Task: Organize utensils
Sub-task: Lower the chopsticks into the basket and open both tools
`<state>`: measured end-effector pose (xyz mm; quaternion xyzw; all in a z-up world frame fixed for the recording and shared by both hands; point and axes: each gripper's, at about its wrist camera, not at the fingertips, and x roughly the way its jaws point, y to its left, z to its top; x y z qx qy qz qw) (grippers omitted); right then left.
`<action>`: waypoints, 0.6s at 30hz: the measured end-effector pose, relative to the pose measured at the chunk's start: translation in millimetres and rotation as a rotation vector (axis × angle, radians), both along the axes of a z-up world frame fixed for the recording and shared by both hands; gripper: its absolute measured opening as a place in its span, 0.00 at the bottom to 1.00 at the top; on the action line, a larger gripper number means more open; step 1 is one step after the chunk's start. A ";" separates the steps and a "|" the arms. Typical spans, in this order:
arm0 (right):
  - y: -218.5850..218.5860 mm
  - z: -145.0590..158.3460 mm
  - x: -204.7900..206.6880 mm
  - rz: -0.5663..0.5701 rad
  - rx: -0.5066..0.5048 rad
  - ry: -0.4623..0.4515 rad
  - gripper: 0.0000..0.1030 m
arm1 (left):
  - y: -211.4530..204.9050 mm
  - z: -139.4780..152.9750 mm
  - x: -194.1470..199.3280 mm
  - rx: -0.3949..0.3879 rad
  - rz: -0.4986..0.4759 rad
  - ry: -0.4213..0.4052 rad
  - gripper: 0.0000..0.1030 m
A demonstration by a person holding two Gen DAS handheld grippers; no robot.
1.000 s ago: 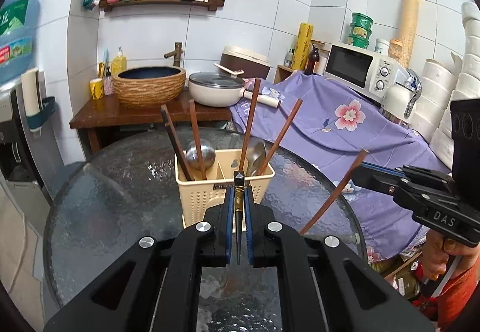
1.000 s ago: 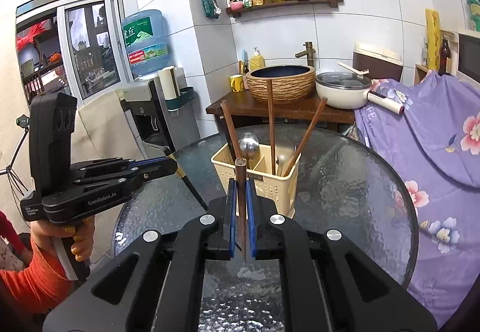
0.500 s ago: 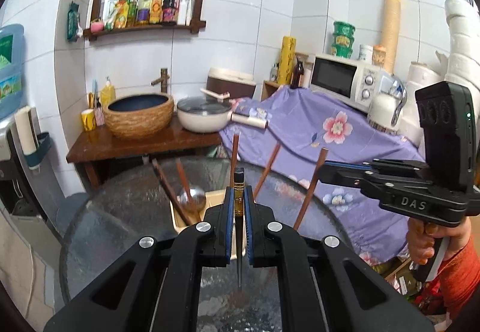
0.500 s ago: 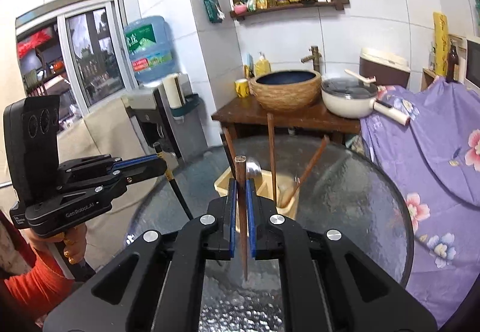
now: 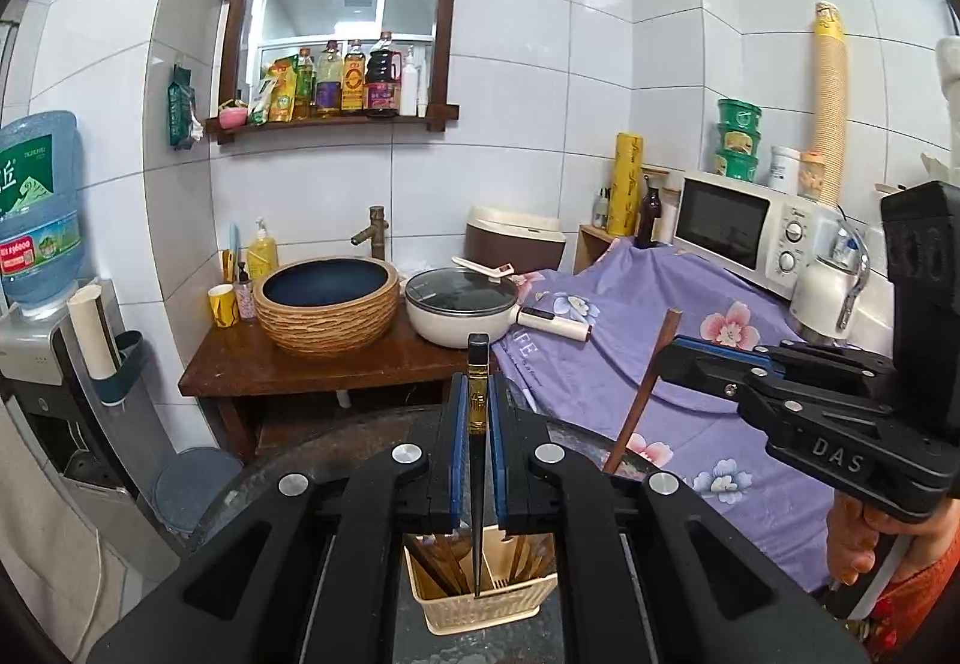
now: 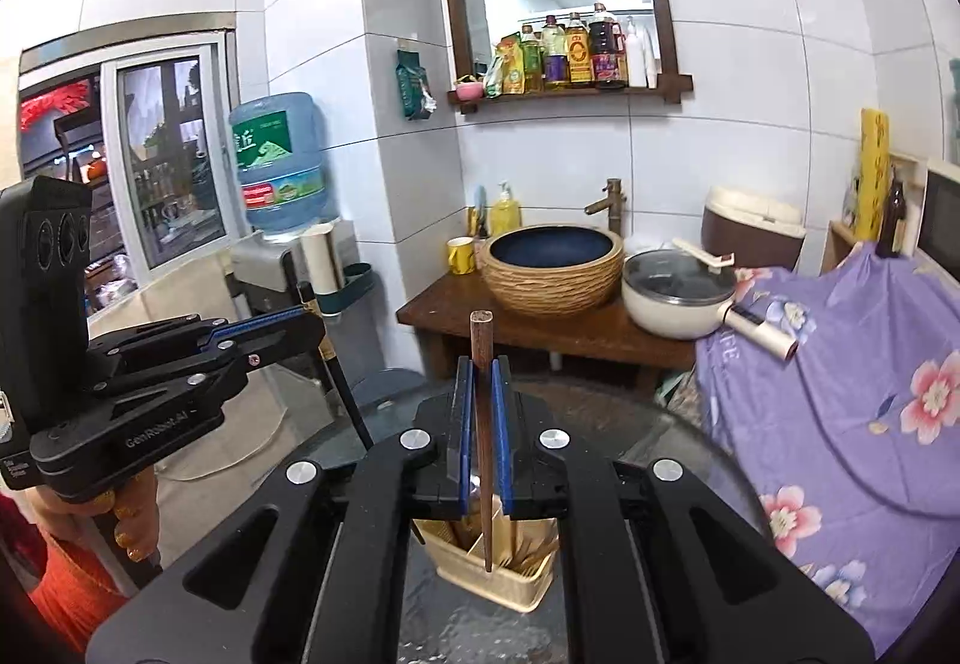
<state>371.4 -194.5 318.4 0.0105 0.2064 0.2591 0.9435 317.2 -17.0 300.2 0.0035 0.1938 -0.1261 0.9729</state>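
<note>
Left gripper (image 5: 478, 412) clamps black chopstick (image 5: 477, 514) near gold-banded top; right gripper (image 6: 478, 412) pinches brown chopstick (image 6: 483, 460) likewise. Tips hang over cream utensil basket (image 5: 489, 613) on glass table (image 6: 678, 424). Sticks likely light, stiff, slick; high pinch invites swing.

surface: round glass table (image 6: 690, 442) | on it: cream utensil basket (image 6: 498, 580) holding chopsticks

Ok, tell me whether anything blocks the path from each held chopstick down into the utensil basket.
Nothing visible does. The left gripper holds the black chopstick, the right gripper the brown chopstick; both hang tip-down above the open-topped cream basket, with only air between. Utensils already inside crowd some compartments.
</note>
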 end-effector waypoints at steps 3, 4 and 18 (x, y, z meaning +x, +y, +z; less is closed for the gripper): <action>1.6 -2.3 12.2 -0.013 0.000 -0.001 0.07 | 3.3 -10.0 16.2 -0.009 0.018 0.021 0.07; 2.7 -4.7 14.5 -0.017 -0.001 0.001 0.07 | 3.7 -14.2 21.2 -0.011 0.021 0.030 0.07; 6.2 -91.6 42.8 -0.027 -0.002 0.114 0.07 | 3.4 -97.3 48.2 0.014 0.033 0.152 0.07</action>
